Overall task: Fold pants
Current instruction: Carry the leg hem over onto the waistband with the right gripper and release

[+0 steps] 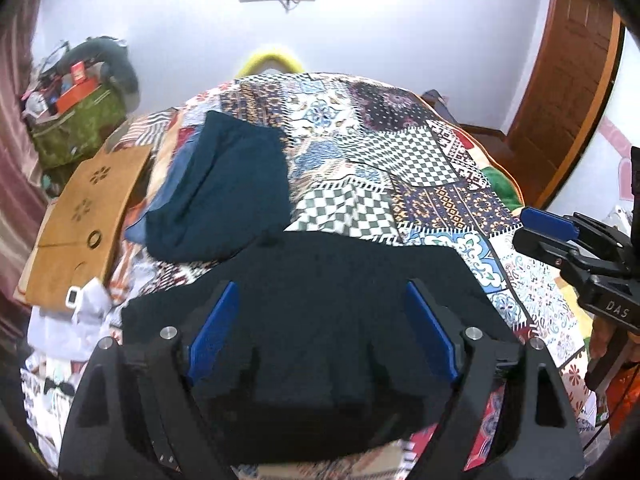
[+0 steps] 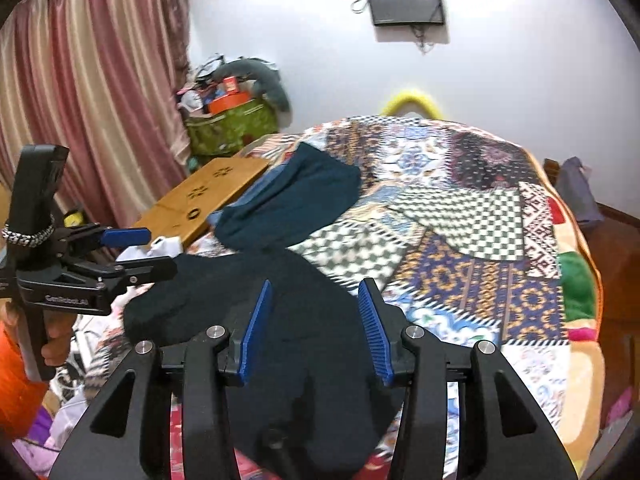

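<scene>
Black fabric pants [image 1: 320,300] lie partly folded on the patchwork-quilted bed [image 1: 420,160], directly below and ahead of both the left gripper [image 1: 320,328] and right gripper [image 2: 316,328]; jaws on each spread open, empty, neither clearly nearer.

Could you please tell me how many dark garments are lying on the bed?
2: black pants nearest the grippers, and a teal garment behind them toward the wooden board. Others may be hidden underneath.
</scene>
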`<state>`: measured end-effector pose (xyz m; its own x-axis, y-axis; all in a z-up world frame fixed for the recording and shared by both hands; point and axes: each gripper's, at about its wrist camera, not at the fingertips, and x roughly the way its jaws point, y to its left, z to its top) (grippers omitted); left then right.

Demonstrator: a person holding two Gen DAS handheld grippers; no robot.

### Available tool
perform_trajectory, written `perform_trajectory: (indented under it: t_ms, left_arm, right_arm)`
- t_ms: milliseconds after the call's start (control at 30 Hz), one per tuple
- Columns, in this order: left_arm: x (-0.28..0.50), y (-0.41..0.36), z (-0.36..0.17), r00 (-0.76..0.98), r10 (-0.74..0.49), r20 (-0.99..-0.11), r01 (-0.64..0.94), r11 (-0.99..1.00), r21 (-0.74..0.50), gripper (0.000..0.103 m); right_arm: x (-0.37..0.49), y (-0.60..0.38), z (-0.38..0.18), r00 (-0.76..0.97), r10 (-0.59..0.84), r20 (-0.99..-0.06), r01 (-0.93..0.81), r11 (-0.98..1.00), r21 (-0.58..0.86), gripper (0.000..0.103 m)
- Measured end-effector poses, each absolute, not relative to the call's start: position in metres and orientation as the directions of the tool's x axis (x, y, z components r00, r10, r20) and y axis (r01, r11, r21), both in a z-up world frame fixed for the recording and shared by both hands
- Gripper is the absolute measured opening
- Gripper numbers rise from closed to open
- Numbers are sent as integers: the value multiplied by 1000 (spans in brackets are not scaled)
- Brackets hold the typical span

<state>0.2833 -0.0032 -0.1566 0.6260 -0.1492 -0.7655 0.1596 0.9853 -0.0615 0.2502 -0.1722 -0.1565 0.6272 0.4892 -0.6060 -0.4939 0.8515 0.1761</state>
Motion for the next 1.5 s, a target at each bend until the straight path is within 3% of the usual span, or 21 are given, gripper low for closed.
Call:
perform_trajectory:
  t_ms: [500,667,867,1500]
  left_arm:
    - [344,-42,-261,376,-115,-919,224,974,-30,85]
    - [336,-37,-270,377,-102,-921,247,969,-6,94]
    - [316,-35,-265,420,-74,-904,259,965,41,94]
    - [257,1,-240,518,-54,-854,131,991,17,94]
  right_arm:
    - [292,-157,-270,330,477,-815,-523,811,262,42]
    - [282,-169,-271,341,470,-814,-519,816,254,50]
    - [265,-186,-266,363,454,-814,-492,835,247,53]
    - [214,-207,-245,467,377,-800,-425,889,171,54]
